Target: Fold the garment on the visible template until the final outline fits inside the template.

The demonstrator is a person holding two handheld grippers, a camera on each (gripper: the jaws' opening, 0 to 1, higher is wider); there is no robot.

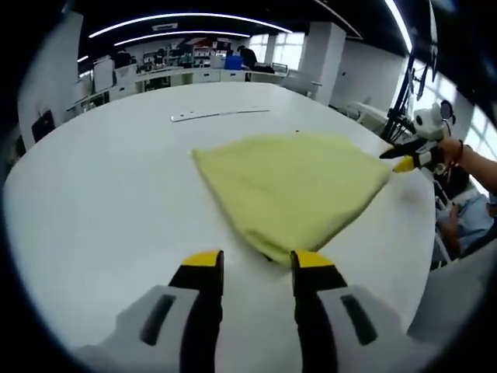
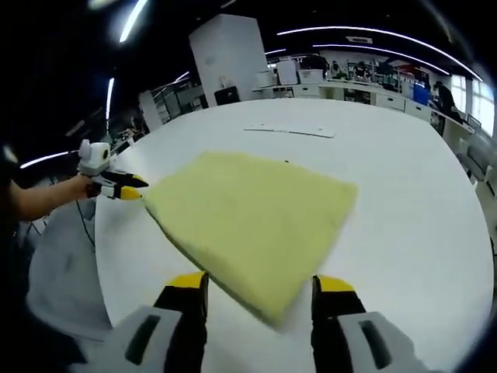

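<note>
While the yellow garment (image 1: 291, 190) lies flat on the white desk (image 1: 109, 194), I have my left gripper (image 1: 256, 264) with jaws spread at its near corner. My right gripper (image 2: 260, 287) sits likewise released at the opposite corner, gripping nothing.

Open-plan lab office, desk rows (image 1: 194, 74), ceiling light strips (image 1: 186, 17), white worktable (image 1: 101, 194)
</note>
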